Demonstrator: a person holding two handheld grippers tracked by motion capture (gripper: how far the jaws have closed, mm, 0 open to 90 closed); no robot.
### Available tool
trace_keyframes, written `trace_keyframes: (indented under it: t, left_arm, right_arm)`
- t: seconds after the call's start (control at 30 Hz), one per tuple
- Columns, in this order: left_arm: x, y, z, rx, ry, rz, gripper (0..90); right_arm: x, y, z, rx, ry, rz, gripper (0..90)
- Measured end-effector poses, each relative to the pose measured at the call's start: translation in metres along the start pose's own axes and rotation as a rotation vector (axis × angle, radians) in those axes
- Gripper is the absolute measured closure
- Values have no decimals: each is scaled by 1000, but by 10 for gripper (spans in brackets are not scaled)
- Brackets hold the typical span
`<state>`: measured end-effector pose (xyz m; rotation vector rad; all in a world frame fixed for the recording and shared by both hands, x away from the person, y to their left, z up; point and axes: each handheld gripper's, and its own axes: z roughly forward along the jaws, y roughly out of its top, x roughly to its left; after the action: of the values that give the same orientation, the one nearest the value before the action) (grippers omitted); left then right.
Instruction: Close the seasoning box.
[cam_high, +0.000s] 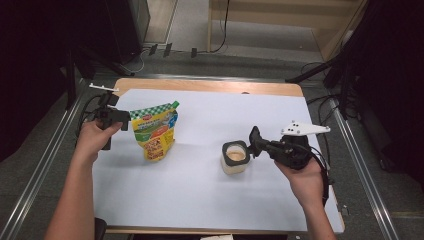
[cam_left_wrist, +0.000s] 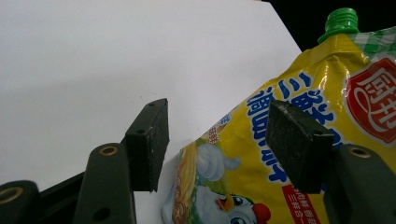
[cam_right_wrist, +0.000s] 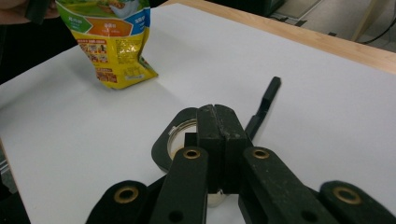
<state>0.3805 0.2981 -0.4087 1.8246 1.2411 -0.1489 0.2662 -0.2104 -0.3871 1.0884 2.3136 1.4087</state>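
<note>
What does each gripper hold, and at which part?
Left gripper: nothing, jaws open beside the pouch. Right gripper: shut at the black rim of the cup; hold cannot be told.

Bare white sheet (cam_high: 200, 190) lies open between pouch (cam_high: 155, 132) and cup (cam_high: 235, 157), well apart; near edge and far side unobstructed too

The left gripper (cam_left_wrist: 217, 140) is holding its jaws apart over the white table (cam_left_wrist: 93, 60). A yellow pouch (cam_left_wrist: 243, 172) with a green cap (cam_left_wrist: 340, 22) is lying between and behind them, untouched by the pads.
</note>
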Motion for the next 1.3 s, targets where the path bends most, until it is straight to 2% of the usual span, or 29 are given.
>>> trace_keyframes:
  t: [0.23, 0.47, 0.7, 1.07, 1.3]
  left_arm:
    - [0, 0, 1, 6, 1, 1, 404]
    - [0, 0, 1, 7, 2, -8, 399]
    - [0, 0, 1, 8, 2, -2, 399]
    - [1, 0, 0, 6, 5, -6, 399]
    - [1, 0, 0, 6, 6, -7, 399]
  right_arm:
    - [-9, 3, -15, -35, -31, 23, 900]
    - [-17, -1, -17, -40, -59, 44, 900]
    - [-23, -9, -5, -16, -73, 70, 900]
    - [-27, -21, 18, 29, -48, 101, 900]
    - [-25, -22, 24, 32, -37, 106, 900]
